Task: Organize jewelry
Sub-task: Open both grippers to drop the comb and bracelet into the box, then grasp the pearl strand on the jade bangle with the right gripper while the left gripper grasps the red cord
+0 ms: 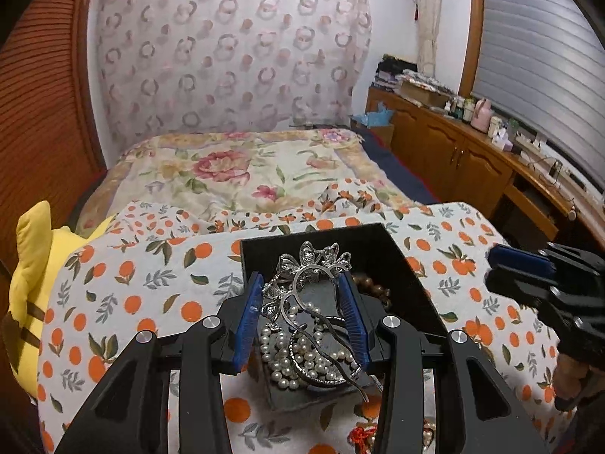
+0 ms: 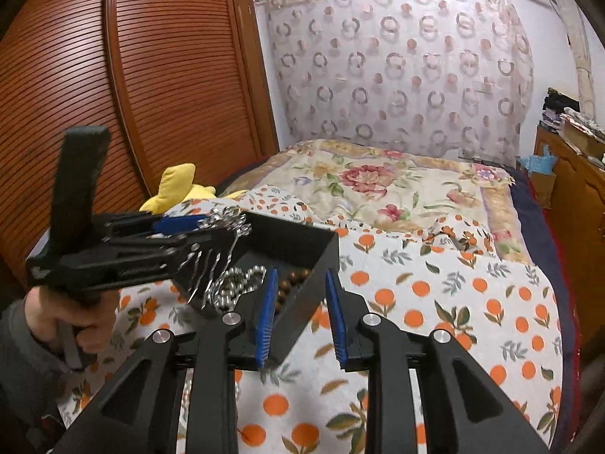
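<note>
L fingers [image 1: 300,317] clamp silver hair comb [image 1: 314,265] over black box [image 1: 378,249]; R fingers [image 2: 300,317] part-open, empty, straddling box wall.

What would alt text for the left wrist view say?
The left gripper holds a silver bow hair comb over a black box of pearls on an orange-print cloth. The right gripper hangs at right.

A home bedroom: a bed [image 1: 242,174] with a floral quilt, a louvred wooden wardrobe [image 2: 159,75] on the left, and a cluttered wooden sideboard [image 1: 453,143] under a shuttered window [image 1: 537,56] on the right.
</note>
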{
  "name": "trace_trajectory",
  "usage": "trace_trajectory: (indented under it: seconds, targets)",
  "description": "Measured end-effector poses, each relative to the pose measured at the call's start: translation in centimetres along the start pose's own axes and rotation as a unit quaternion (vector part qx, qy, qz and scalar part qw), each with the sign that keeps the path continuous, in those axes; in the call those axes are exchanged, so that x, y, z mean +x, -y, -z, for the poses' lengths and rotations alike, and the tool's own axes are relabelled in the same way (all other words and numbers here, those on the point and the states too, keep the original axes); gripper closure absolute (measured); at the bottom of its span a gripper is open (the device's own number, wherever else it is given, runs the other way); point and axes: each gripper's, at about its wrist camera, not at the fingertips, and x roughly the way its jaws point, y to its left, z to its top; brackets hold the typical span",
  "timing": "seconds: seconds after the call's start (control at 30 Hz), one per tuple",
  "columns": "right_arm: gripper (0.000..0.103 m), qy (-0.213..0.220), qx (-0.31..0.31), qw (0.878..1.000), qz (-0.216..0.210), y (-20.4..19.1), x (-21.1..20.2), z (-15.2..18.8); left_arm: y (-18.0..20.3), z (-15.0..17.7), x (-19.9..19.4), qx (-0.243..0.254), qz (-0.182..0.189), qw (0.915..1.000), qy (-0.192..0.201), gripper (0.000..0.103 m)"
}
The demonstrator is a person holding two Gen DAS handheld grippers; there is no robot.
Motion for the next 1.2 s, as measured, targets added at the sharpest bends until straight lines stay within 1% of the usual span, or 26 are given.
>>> trace_trajectory:
  seconds: [0.07, 0.17, 0.3, 0.37, 0.5, 0.6, 0.67, 0.77, 0.9, 1.07, 1.2]
  targets:
    - [0.075, -0.002, -0.004, 1.0, 0.001, -0.2, -0.4, 0.6, 0.2, 0.0, 0.0, 0.003, -0.004, 1.0, 0.002, 0.053]
    - [0.075, -0.004, -0.01, 1.0, -0.002, -0.7, -0.7, 1.3, 0.4, 0.2, -0.2, 0.01, -0.004, 0.9999, 0.003, 0.053]
    - [0.075, -0.002, -0.012, 1.0, -0.007, -1.6, -1.3, 1.9, 0.4, 0.7, -1.6, 0.011, 0.0, 0.9999, 0.009, 0.051]
    - [0.075, -0.003, -0.012, 1.0, -0.011, -2.0, -1.8, 2.4, 0.2, 1.2, -2.3, 0.013, 0.0, 0.9998, 0.012, 0.044]
    - [0.075, -0.007, -0.013, 1.0, -0.019, -3.1, -2.2, 3.4, 0.0, 2.7, -4.4, 0.022, -0.005, 0.9996, 0.018, 0.037]
    - [0.075, -0.013, -0.02, 1.0, -0.018, -3.9, -2.5, 4.4, -0.2, 3.9, -5.7, 0.031, -0.009, 0.9993, 0.019, 0.031]
    - [0.075, -0.022, -0.024, 0.999, -0.018, -4.3, -2.4, 5.1, -0.4, 4.8, -6.3, 0.033, -0.01, 0.9992, 0.019, 0.024]
    - [0.075, -0.03, -0.035, 0.999, -0.011, -4.9, -2.3, 5.9, -0.7, 6.0, -7.3, 0.04, -0.011, 0.999, 0.019, 0.019]
    - [0.075, -0.049, -0.038, 0.998, -0.021, -5.5, -1.9, 7.1, -1.4, 7.6, -8.2, 0.033, -0.005, 0.9994, 0.014, 0.016]
    - [0.075, -0.089, -0.046, 0.995, -0.022, -6.2, -1.0, 8.8, -1.7, 9.2, -8.3, 0.023, 0.0, 0.9997, 0.001, 0.013]
    - [0.075, -0.106, -0.036, 0.993, -0.026, -6.2, -0.6, 9.6, -1.7, 10.4, -8.0, 0.021, 0.003, 0.9997, -0.008, 0.009]
